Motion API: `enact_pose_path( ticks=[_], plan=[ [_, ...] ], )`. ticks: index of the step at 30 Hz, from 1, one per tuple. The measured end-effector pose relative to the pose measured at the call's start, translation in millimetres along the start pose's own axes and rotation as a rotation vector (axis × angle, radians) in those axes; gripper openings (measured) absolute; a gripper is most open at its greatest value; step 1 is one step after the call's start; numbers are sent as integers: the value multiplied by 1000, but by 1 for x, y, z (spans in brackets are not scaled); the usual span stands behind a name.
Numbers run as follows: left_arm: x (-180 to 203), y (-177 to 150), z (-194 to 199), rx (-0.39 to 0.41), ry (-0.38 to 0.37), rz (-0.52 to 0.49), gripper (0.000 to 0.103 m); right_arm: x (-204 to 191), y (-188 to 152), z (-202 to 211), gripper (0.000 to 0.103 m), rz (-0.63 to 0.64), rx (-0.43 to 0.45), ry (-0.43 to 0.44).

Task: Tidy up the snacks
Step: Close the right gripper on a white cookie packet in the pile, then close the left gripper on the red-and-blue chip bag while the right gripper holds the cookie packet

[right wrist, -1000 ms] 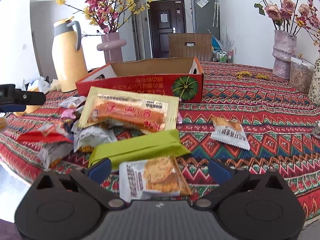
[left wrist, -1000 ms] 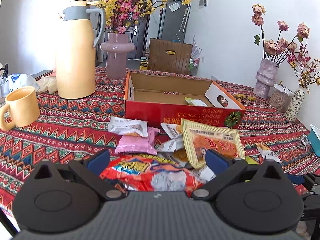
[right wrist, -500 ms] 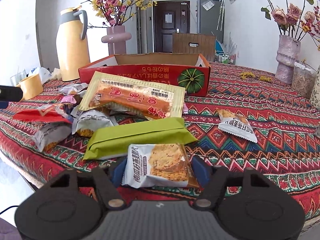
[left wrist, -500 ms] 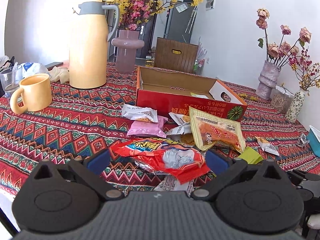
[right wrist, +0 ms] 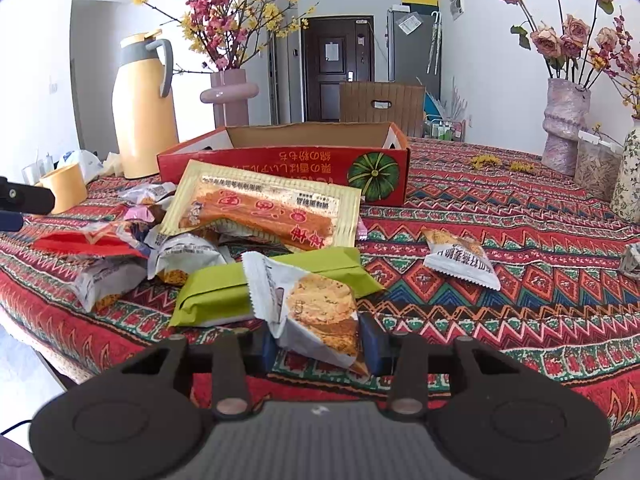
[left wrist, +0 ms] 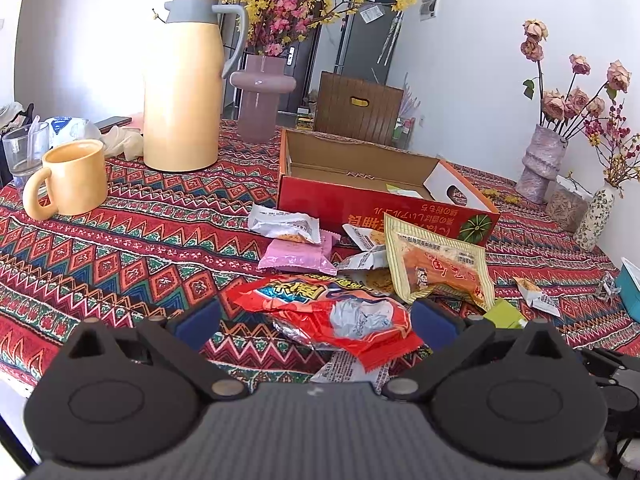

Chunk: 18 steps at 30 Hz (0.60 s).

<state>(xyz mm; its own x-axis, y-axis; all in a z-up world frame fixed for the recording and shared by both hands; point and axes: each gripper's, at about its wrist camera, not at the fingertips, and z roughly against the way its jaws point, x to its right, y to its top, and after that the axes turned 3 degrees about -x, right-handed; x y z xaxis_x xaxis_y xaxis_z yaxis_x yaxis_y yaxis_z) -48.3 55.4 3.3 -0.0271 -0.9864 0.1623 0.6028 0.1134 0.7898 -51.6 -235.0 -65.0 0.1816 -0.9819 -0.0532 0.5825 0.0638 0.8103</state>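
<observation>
A pile of snack packets lies on the patterned tablecloth in front of an open red cardboard box. My left gripper is open, its jaws either side of a red packet near the table's front edge. My right gripper is shut on a white cracker packet and holds it tilted, lifted off the cloth in front of a green packet. A large yellow-orange packet leans on the pile. A pink packet lies behind the red one.
A yellow thermos, a mug and a glass stand at the left. Vases with flowers stand behind and at the right. A small white packet lies alone on the right.
My right gripper has closed on the white cracker packet and lifted it. My left gripper has pulled back a little from the pile and stays open.
</observation>
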Motion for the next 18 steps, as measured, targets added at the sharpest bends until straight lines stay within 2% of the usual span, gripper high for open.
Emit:
enact_pose_path(
  ticks=[8,13,18],
  plan=[
    [14,27,-19,-89,39,-16,103,14,8,12,41,-38,55,-41],
    [26,52,-49,-237,84,-18,103,22,8,11,41,-66,61,-50],
    [34,60,-84,-397,141,-6,103,26,8,12,41,-81,70,-51]
  ],
)
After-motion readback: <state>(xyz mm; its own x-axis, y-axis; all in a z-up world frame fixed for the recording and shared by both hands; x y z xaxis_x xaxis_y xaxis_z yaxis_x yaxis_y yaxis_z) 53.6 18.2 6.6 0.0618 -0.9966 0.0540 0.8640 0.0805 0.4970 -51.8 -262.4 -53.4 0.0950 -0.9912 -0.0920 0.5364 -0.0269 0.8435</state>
